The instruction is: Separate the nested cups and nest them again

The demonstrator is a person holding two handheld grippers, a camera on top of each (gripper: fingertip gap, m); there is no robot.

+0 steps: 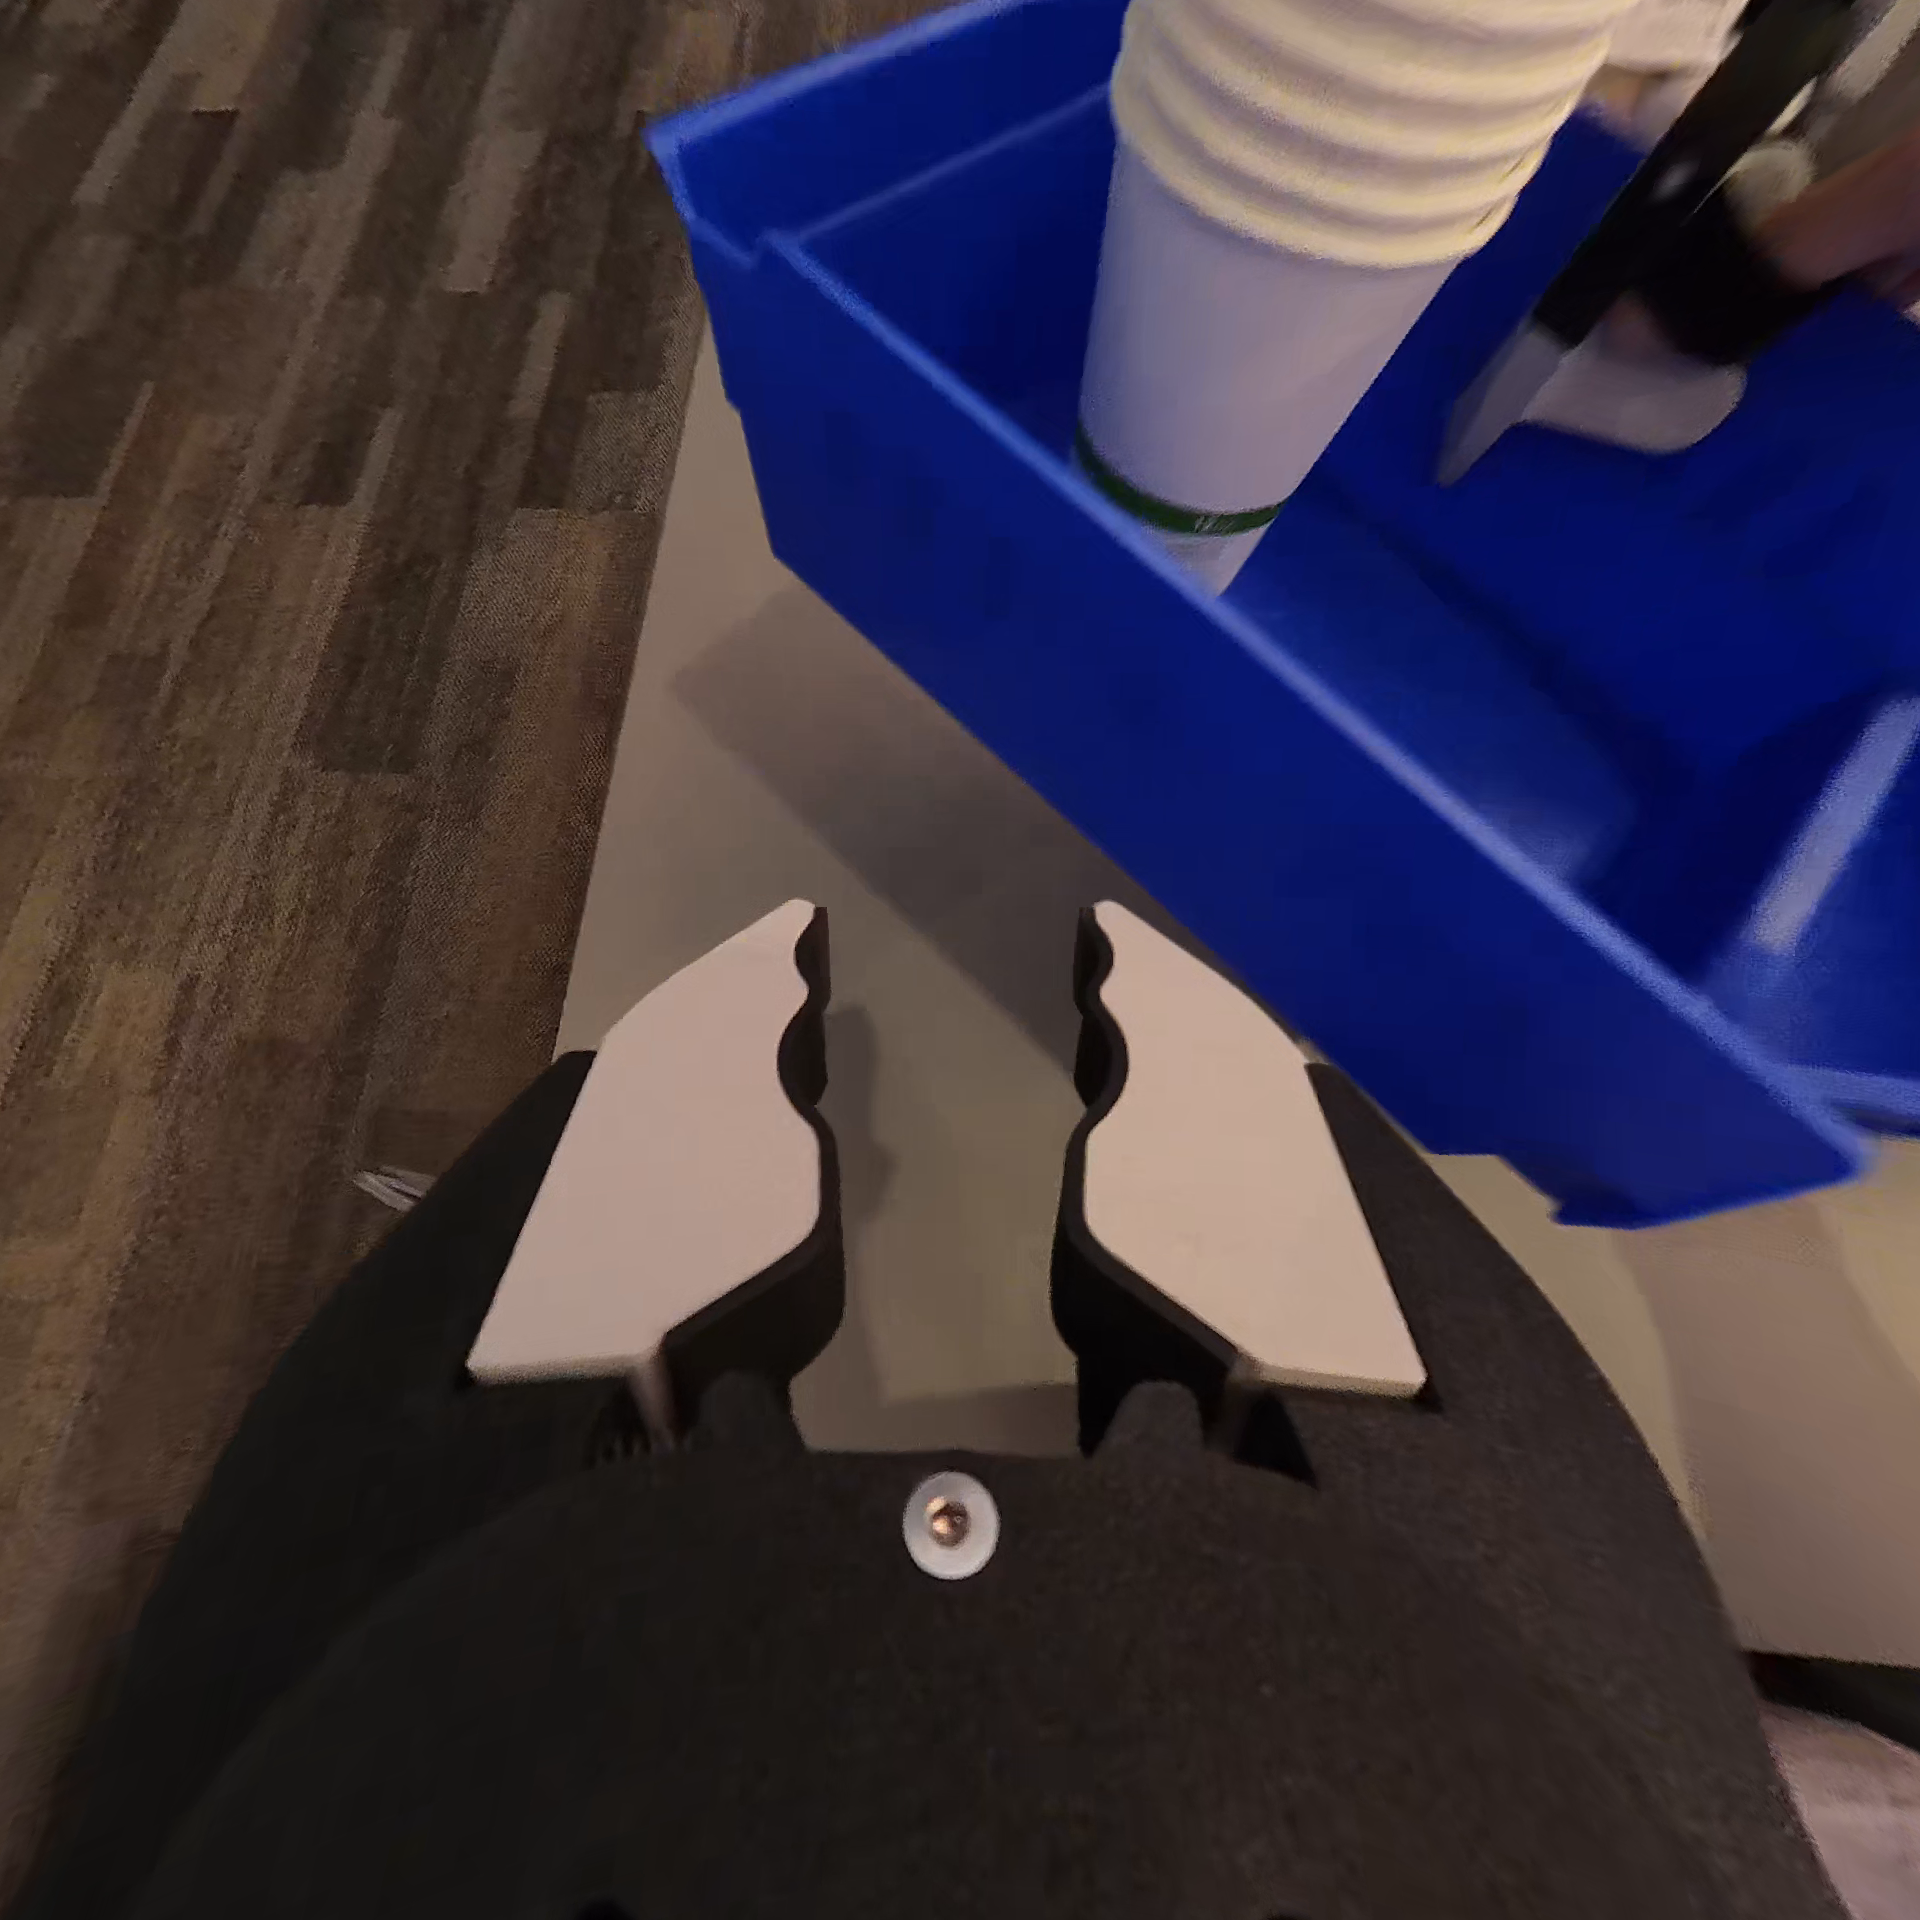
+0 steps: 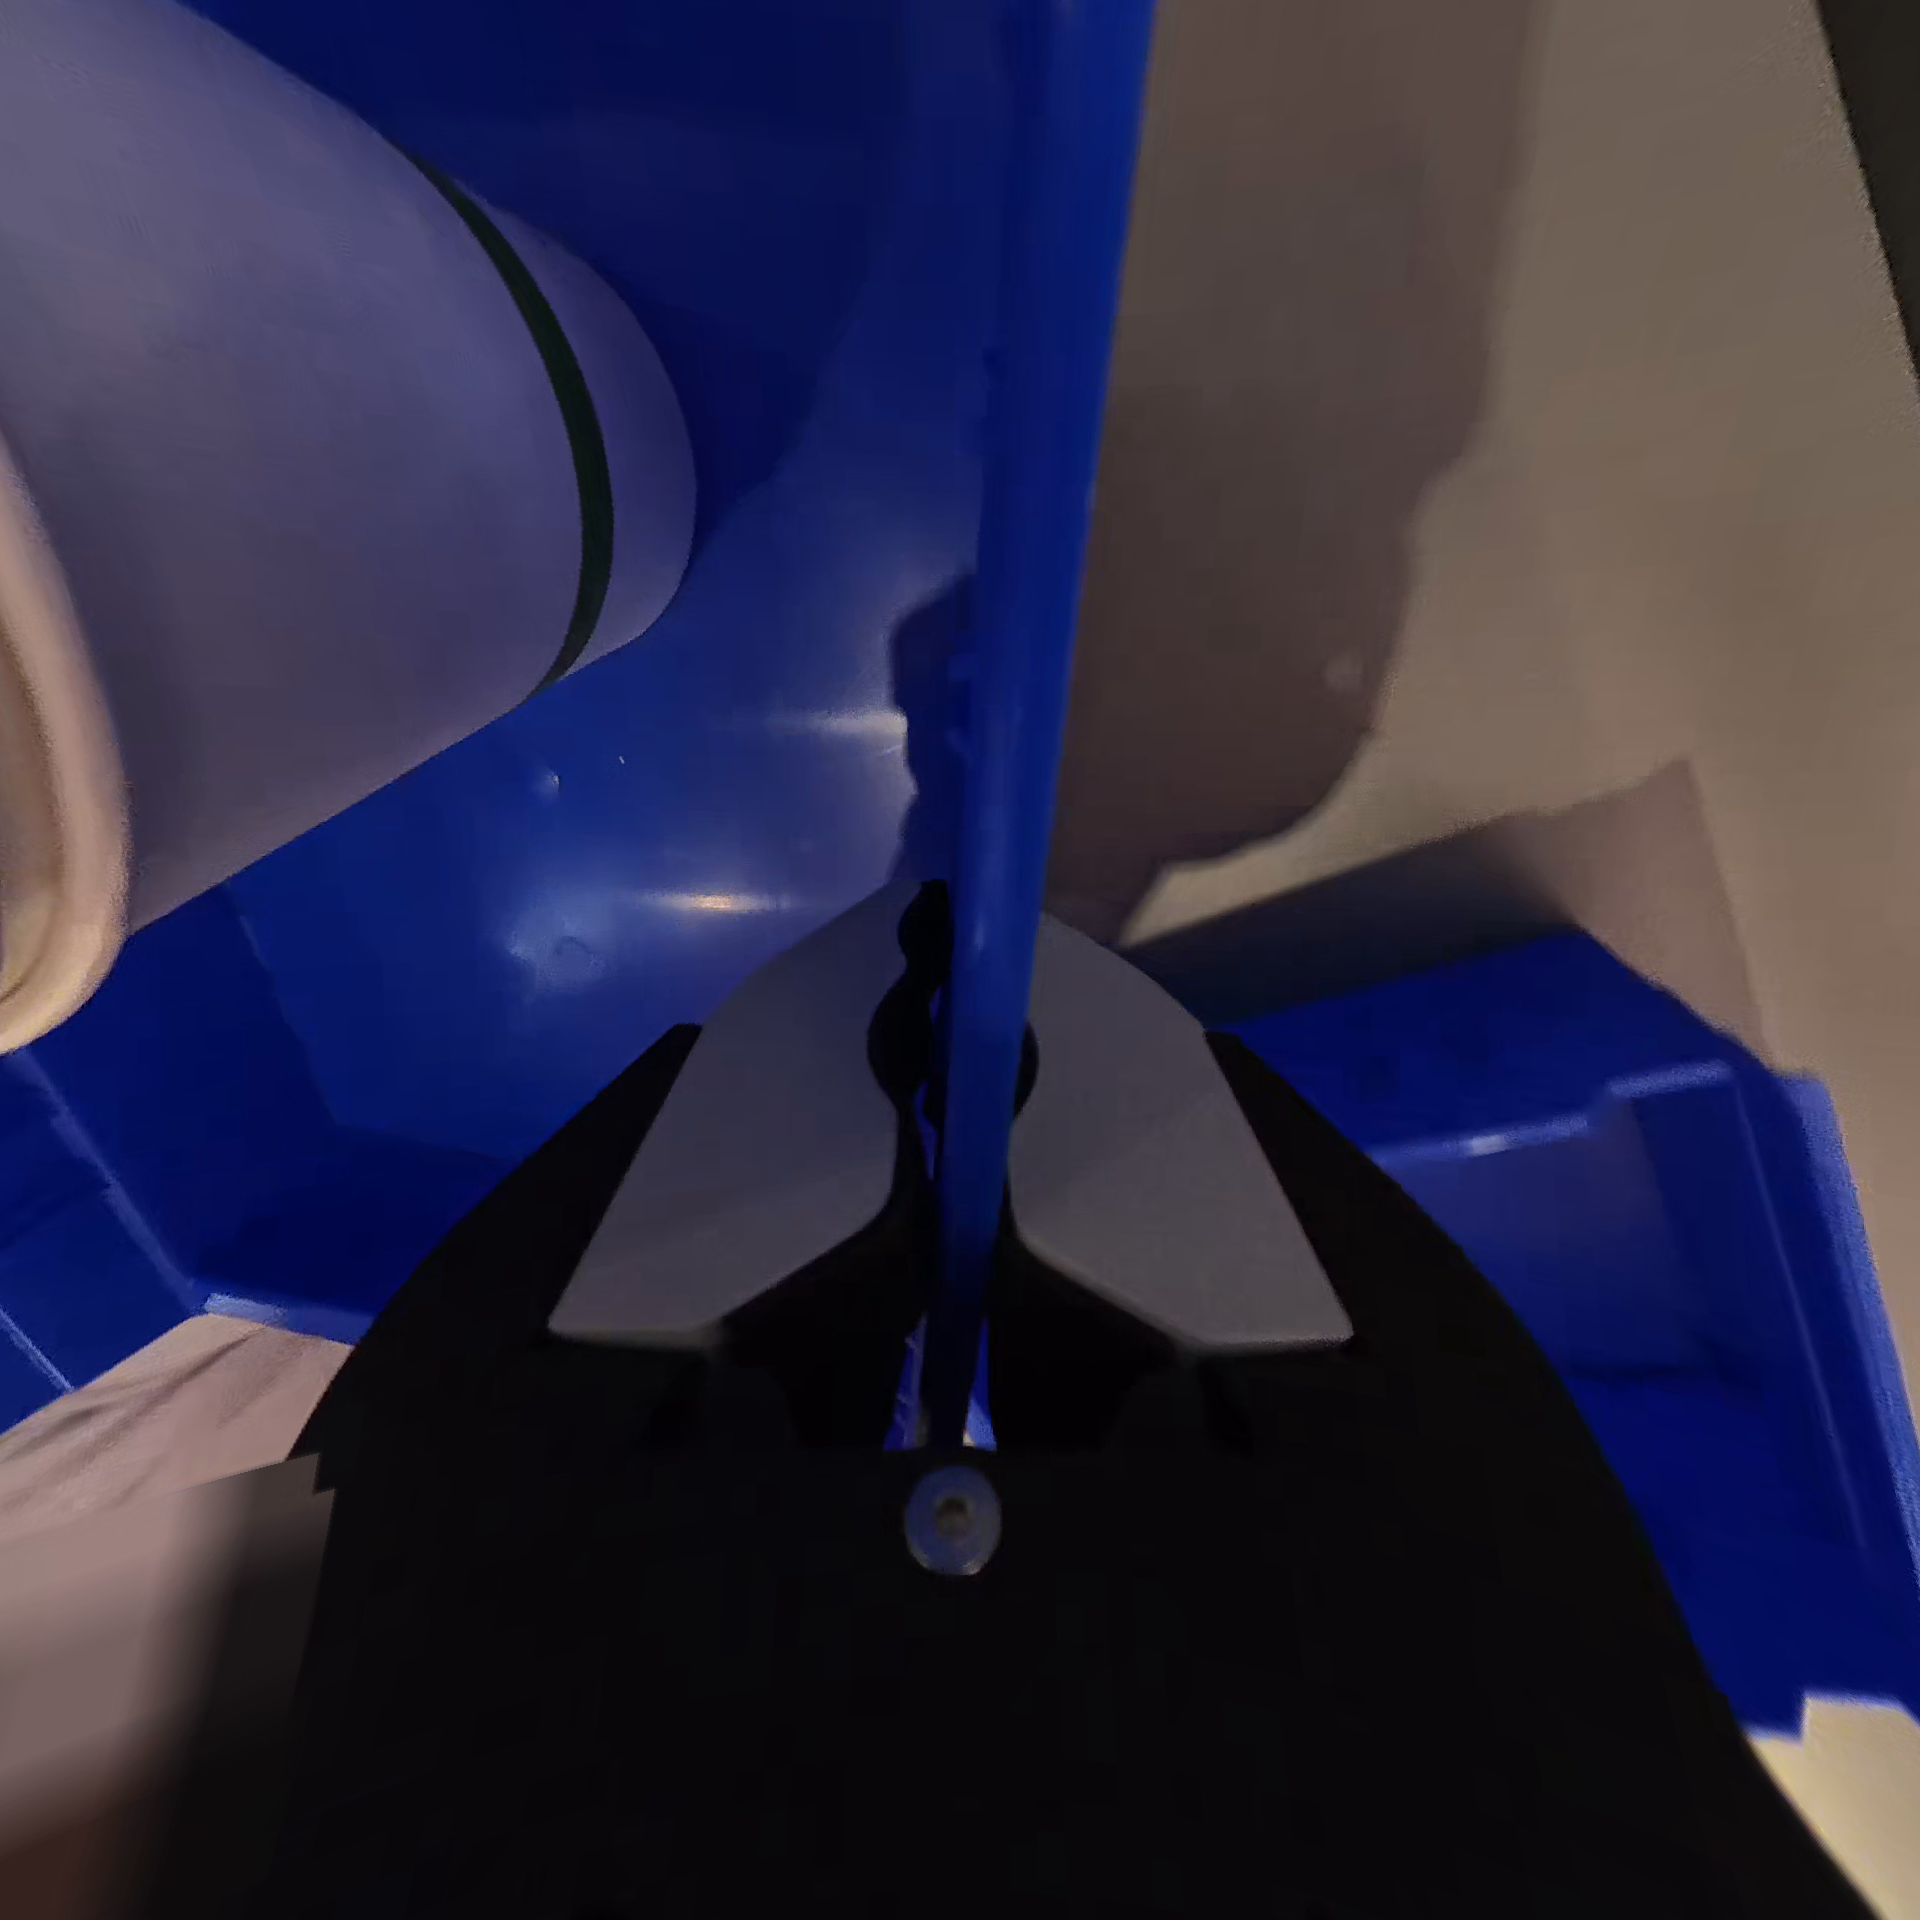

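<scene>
A stack of nested white paper cups (image 1: 1247,312) with a green band near the bottom leans inside a blue plastic bin (image 1: 1143,779). My left gripper (image 1: 951,925) is open and empty, hovering over the beige table in front of the bin's near wall. My right gripper (image 2: 977,935) is shut on the bin's thin blue wall (image 2: 1039,416). It also shows in the left wrist view (image 1: 1496,416) at the bin's far side. The cup stack (image 2: 312,468) lies to the left of the right gripper, inside the bin.
The bin stands on a beige table (image 1: 831,748). The table's edge runs on the left of the left gripper, with brown patterned carpet (image 1: 260,623) below. A hand (image 1: 1829,229) holds the right gripper at the top right.
</scene>
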